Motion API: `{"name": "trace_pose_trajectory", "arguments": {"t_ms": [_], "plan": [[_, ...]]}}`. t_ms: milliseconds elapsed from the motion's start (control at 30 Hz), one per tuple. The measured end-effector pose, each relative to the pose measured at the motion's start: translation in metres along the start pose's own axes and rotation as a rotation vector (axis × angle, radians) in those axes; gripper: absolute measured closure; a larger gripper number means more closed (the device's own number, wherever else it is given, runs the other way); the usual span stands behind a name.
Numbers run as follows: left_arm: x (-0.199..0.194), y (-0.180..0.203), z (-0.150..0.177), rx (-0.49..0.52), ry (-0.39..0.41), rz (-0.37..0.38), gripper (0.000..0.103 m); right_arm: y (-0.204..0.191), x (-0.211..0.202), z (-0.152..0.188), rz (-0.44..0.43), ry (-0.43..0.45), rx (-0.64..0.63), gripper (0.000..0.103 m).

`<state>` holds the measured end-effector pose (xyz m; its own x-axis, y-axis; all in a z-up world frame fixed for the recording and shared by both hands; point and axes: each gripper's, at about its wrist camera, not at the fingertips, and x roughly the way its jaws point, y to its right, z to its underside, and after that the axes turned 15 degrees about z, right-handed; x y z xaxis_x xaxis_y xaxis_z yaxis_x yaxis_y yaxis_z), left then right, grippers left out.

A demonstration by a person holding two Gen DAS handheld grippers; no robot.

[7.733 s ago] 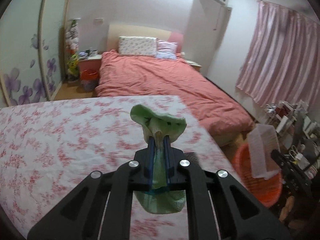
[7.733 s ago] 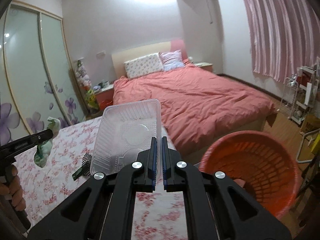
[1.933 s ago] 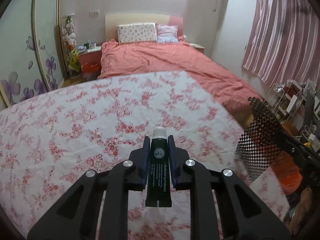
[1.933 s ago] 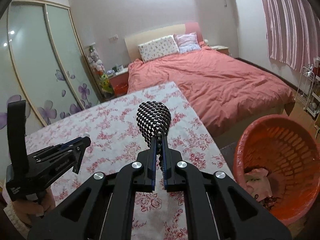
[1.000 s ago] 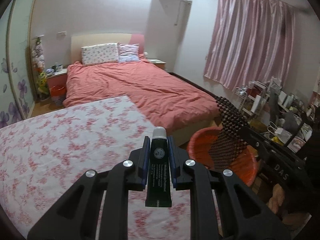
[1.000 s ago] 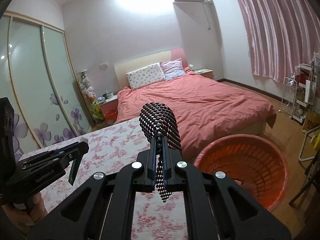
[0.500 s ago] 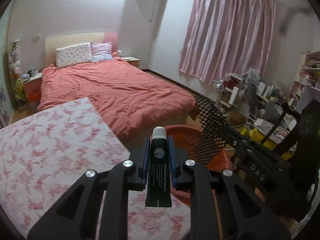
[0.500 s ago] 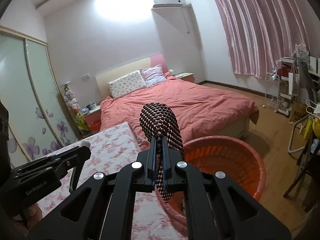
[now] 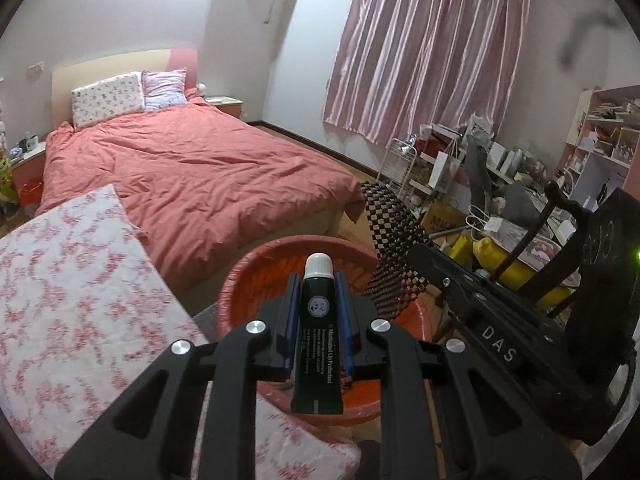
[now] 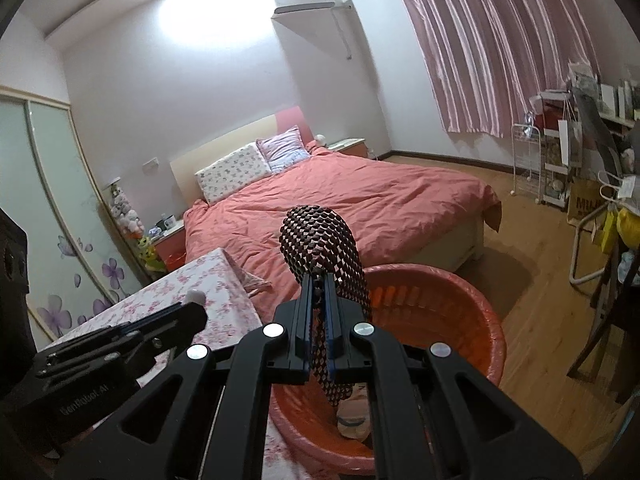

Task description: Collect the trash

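In the left wrist view there is one left hand-held gripper [image 9: 318, 316], its two blue-padded fingers [image 9: 291, 312] pinching one dark green tube [image 9: 318, 336]. The tube's long axis runs along the fingers, pointing away from the camera: its white cap [image 9: 319, 265] is at the far end, its flat crimped end nearest the lens. The tube hangs in front of one orange basket [image 9: 248, 276], which stands on the floor just right of the counter [image 9: 72, 288] with its flowered cloth. To the right, the one right hand-held gripper [image 9: 416, 254] reaches in from the near right, holding one black-and-white checkered wrapper [image 9: 394, 236] above the basket's right rim. One bed [image 9: 192, 176] with a salmon cover and two pillows [image 9: 108, 98] lies farther back, and one pink curtain [image 9: 432, 48] hangs on the far wall.

In the right wrist view the right hand-held gripper [image 10: 319, 280] has its fingers pressed together on the checkered wrapper [image 10: 318, 236]. The wrapper's long axis follows the fingers; its rounded, bulging end points away and upward, and its narrow tail droops below the fingers toward the basket [image 10: 476, 320]. Some crumpled trash [image 10: 352, 416] lies on the basket's floor. At the left, the left hand-held gripper [image 10: 188, 316] points right, the tube's white cap [image 10: 196, 296] showing at its tip, above the counter [image 10: 200, 280]. The same bed [image 10: 360, 200] stands beyond.
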<state>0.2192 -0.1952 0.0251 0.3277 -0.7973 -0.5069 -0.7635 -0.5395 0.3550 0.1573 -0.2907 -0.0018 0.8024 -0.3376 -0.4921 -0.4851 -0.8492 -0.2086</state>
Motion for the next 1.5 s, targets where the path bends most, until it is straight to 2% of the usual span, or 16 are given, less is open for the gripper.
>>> {"name": "trace_pose_trajectory", "arguments": {"t_ms": [300,367,433,633,700,767,833,900,1100,1167,1233,1500], "plan": [[0.057,-0.016,0.000,-0.043,-0.070,0.000,0.083,0.031,0.032,0.000,-0.018,-0.067,0.079,0.096],[0.067,-0.024,0.003,-0.067,-0.090,-0.006,0.074,0.038,0.038,0.000,-0.021,-0.087,0.096,0.092],[0.072,-0.030,0.006,-0.080,-0.101,-0.012,0.072,0.044,0.040,0.002,-0.016,-0.099,0.110,0.079],[0.067,-0.044,0.015,-0.105,-0.119,-0.065,0.069,0.045,0.032,0.006,-0.011,-0.108,0.133,0.053],[0.052,-0.046,0.018,-0.100,-0.106,-0.085,0.066,0.041,0.024,0.005,0.006,-0.091,0.122,0.046],[0.033,-0.043,0.021,-0.085,-0.084,-0.114,0.057,0.038,0.013,0.005,0.031,-0.062,0.103,0.038],[0.008,-0.038,0.026,-0.072,-0.051,-0.146,0.049,0.031,-0.004,0.006,0.063,-0.021,0.076,0.023],[-0.021,-0.032,0.033,-0.064,-0.012,-0.180,0.043,0.021,-0.023,0.010,0.095,0.024,0.035,0.016],[-0.105,-0.019,0.065,-0.084,0.099,-0.282,0.019,-0.007,-0.074,0.031,0.171,0.145,-0.092,0.009],[-0.129,-0.014,0.078,-0.087,0.130,-0.324,0.010,-0.010,-0.088,0.040,0.180,0.184,-0.097,0.008],[-0.151,-0.009,0.094,-0.094,0.162,-0.369,0.005,-0.015,-0.107,0.053,0.185,0.205,-0.096,0.007],[-0.212,0.015,0.146,-0.136,0.242,-0.537,0.004,-0.035,-0.152,0.079,0.194,0.266,-0.219,0.005]]}}
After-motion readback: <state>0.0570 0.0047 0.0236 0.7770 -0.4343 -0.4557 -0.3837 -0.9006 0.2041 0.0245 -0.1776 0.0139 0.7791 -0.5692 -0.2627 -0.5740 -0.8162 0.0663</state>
